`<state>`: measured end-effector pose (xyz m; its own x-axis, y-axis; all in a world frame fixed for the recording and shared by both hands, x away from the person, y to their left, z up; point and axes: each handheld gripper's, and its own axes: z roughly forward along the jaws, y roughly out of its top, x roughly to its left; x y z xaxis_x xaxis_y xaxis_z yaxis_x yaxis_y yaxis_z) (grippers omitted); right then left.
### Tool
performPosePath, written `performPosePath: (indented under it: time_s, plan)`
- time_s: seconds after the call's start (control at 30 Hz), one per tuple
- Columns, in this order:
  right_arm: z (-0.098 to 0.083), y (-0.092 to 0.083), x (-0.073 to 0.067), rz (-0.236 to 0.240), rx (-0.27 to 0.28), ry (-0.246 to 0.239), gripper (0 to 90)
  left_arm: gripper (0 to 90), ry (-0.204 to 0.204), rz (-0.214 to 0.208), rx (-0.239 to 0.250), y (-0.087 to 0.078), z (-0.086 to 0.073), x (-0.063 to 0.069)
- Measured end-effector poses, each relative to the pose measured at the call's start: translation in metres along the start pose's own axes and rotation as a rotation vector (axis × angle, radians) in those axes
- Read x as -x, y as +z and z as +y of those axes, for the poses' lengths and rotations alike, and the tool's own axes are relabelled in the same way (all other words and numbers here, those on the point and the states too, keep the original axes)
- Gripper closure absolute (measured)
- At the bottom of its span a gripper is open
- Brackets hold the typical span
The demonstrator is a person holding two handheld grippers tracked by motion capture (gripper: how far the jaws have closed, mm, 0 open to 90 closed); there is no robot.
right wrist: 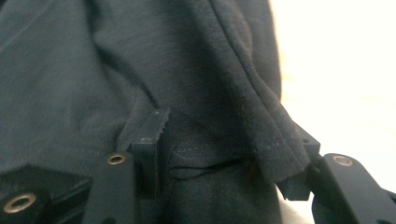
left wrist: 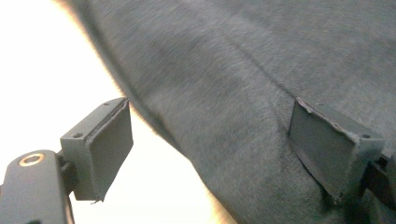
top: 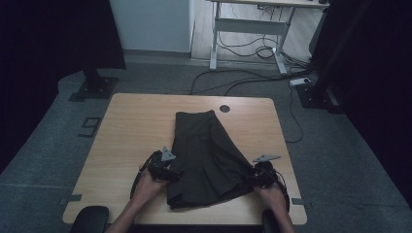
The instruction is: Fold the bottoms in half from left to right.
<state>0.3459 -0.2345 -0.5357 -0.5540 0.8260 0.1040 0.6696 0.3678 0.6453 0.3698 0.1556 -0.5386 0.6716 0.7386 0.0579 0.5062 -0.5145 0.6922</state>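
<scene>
A dark grey pleated skirt lies lengthwise on the wooden table, waistband at the far end and wide hem toward the person. My left gripper is at the skirt's near left edge. In the left gripper view it stands open wide, one jaw over bare table and the other on the skirt. My right gripper is at the near right corner of the hem. Its jaws straddle bunched hem cloth of the skirt, which drapes loosely over one jaw tip, with a broad gap between the pads.
A round cable hole sits in the table's far edge. Black chair armrests flank the person at the near edge. Beyond the table stand a white desk frame, floor cables and black stand bases.
</scene>
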Motion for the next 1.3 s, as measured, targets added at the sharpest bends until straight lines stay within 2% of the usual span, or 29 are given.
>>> performPosePath:
  time_s: [0.13,0.2,0.27,0.33,0.4,0.5,0.6,0.7,0.73,0.8,0.83,0.87,0.9,0.93,1.07,1.13,1.2,1.3]
  plan:
    - [-0.003,0.000,-0.026,0.031,-0.007,-0.047,44.5,13.9,-0.033,0.025,-0.003,-0.007,-0.009,-0.015]
    - [-0.004,0.001,-0.034,0.042,-0.010,-0.062,38.4,14.0,-0.051,0.028,0.003,-0.010,-0.013,-0.018]
    - [-0.003,-0.001,-0.039,0.036,-0.028,-0.078,29.0,14.3,-0.043,0.032,0.006,-0.011,-0.014,-0.018]
    - [0.002,-0.009,-0.043,0.060,-0.034,-0.073,24.2,14.5,-0.031,0.037,0.005,-0.013,-0.014,-0.017]
    - [0.009,-0.018,-0.048,0.067,-0.012,-0.093,23.9,14.6,-0.029,0.037,0.005,-0.013,-0.014,-0.017]
    - [0.029,-0.031,-0.053,0.057,0.019,-0.142,24.7,14.7,-0.032,0.032,0.007,-0.013,-0.015,-0.017]
    - [0.054,-0.026,-0.054,0.038,0.027,-0.171,26.9,14.8,-0.036,0.035,0.014,-0.013,-0.016,-0.017]
    - [0.075,-0.006,-0.054,0.073,0.020,-0.181,35.1,15.2,-0.047,0.028,0.017,-0.013,-0.017,-0.018]
    - [0.081,0.002,-0.055,0.066,0.006,-0.185,39.4,15.2,-0.050,0.024,0.018,-0.012,-0.017,-0.018]
    - [0.089,0.018,-0.053,0.081,-0.024,-0.189,58.8,15.2,-0.055,0.023,0.020,-0.012,-0.018,-0.018]
    - [0.091,0.023,-0.051,0.075,-0.034,-0.191,71.4,15.2,-0.055,0.023,0.020,-0.012,-0.018,-0.018]
    - [0.092,0.024,-0.050,0.062,-0.042,-0.191,79.5,15.3,-0.056,0.024,0.020,-0.012,-0.018,-0.018]
    - [0.092,0.024,-0.048,0.042,-0.041,-0.189,84.9,15.3,-0.055,0.025,0.019,-0.013,-0.018,-0.018]
    - [0.091,0.020,-0.045,0.033,-0.032,-0.171,86.5,15.3,-0.055,0.027,0.020,-0.013,-0.018,-0.018]
    - [0.078,-0.005,-0.030,0.021,-0.024,-0.094,86.8,15.2,-0.057,0.021,0.015,-0.013,-0.018,-0.018]
    - [0.068,-0.015,-0.019,0.028,-0.040,-0.048,86.7,15.3,-0.060,0.023,0.017,-0.012,-0.018,-0.018]
    - [0.059,-0.014,-0.010,0.038,-0.060,-0.015,86.3,15.3,-0.062,0.021,0.017,-0.012,-0.019,-0.018]
    - [0.046,0.000,0.001,0.056,-0.091,0.018,84.2,15.3,-0.065,0.018,0.017,-0.012,-0.019,-0.019]
